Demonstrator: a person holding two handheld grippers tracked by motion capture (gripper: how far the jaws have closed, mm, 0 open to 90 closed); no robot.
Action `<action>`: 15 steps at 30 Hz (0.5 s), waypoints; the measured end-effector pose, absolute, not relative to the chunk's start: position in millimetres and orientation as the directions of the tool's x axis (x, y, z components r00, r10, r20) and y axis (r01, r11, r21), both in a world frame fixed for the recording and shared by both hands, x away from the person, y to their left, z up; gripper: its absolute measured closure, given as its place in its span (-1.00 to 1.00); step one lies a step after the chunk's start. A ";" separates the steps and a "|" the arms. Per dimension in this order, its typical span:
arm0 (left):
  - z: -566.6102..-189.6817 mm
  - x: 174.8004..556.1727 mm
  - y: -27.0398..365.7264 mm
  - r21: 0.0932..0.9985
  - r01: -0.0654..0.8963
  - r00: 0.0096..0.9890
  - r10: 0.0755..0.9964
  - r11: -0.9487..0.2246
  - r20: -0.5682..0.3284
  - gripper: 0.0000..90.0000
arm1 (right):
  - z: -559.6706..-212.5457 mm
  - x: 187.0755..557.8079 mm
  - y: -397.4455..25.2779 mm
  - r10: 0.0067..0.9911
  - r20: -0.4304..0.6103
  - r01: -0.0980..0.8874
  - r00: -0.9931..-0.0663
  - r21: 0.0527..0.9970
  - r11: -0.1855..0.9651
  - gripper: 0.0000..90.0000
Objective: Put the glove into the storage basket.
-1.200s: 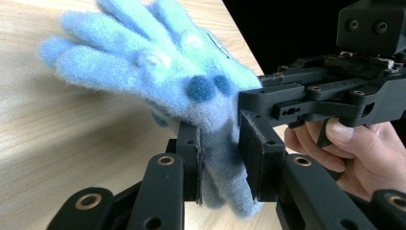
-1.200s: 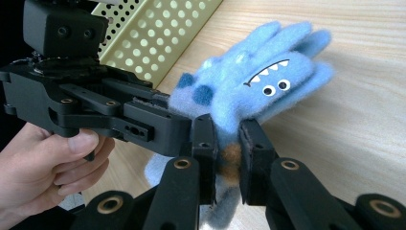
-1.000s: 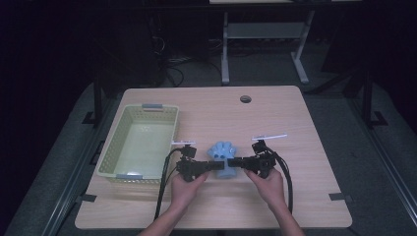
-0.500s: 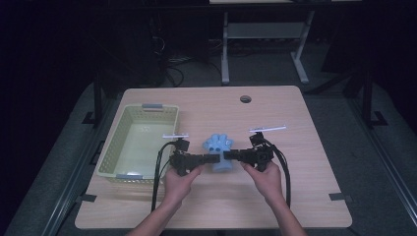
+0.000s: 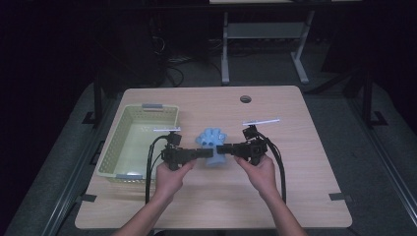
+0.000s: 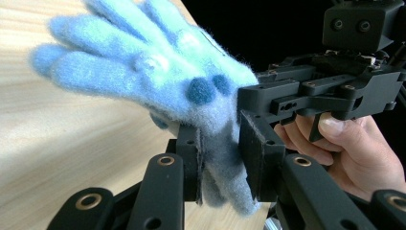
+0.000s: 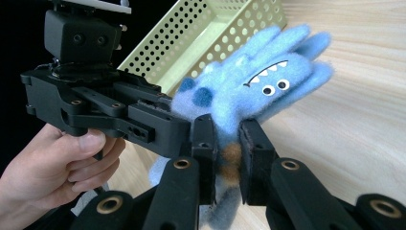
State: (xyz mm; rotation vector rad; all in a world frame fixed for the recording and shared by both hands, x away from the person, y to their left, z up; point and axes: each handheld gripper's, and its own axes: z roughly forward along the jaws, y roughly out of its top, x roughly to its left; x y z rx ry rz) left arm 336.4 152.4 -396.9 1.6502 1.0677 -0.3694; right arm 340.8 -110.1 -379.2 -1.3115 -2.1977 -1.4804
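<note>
Beside green basket (image 5: 114, 142), nothing visible inside; left tool (image 5: 207, 153) and right tool (image 5: 222, 149) both clamp blue plush toy (image 5: 211, 139).

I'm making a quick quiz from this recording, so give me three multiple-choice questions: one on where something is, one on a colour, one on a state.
1. Where is the basket?
A. beside the left gripper
B. beside the right gripper
C. on the floor

2. What colour is the plush toy?
A. red
B. blue
C. yellow

3. How is the toy held?
A. lying loose
B. by one gripper
C. by both grippers

Answers: 1 A, it sits at the table's left; 2 B, its fur is light blue; 3 C, each gripper's jaws pinch its fabric.
</note>
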 end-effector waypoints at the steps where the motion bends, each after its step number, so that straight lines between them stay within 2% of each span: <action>1: -396.1 337.0 153.6 0.614 0.789 0.553 0.457 -0.019 -0.697 0.56 | -378.2 341.9 -109.0 0.561 0.573 0.743 -0.597 0.658 0.119 0.76; 15: -386.3 339.2 169.5 0.623 0.782 0.560 0.458 -0.017 -0.691 0.56 | -367.7 347.1 -93.4 0.548 0.570 0.736 -0.613 0.664 0.133 0.75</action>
